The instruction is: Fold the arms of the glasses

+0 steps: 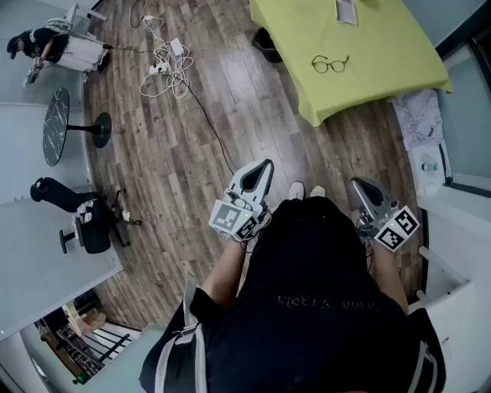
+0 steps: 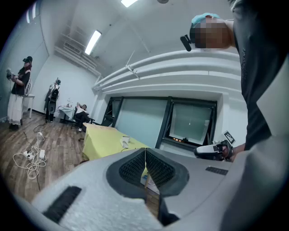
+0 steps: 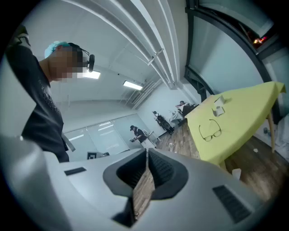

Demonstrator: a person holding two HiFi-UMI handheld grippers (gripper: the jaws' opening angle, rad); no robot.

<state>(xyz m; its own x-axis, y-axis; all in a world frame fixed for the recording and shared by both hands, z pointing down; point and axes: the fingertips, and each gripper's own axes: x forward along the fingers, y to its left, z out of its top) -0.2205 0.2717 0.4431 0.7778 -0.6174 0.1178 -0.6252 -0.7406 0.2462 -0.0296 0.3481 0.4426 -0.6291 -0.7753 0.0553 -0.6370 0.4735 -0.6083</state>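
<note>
While left gripper (image 1: 265,169) and right gripper (image 1: 359,186) have fingers pressed together on nothing, glasses (image 1: 330,64) lie on the yellow bench (image 1: 383,46), well apart, toward 12–1 o'clock.

Head count, seen from above

One pair of glasses (image 1: 330,64) and one small white item (image 1: 347,11) on the one yellow counter (image 1: 383,54). Two claws: the left claw (image 1: 265,166) and the right claw (image 1: 355,185). Two white shoes (image 1: 296,189), one round dark table (image 1: 55,127), one black office chair (image 1: 88,226), one tangle of white cable (image 1: 165,65), one distant person (image 1: 42,42).
</note>
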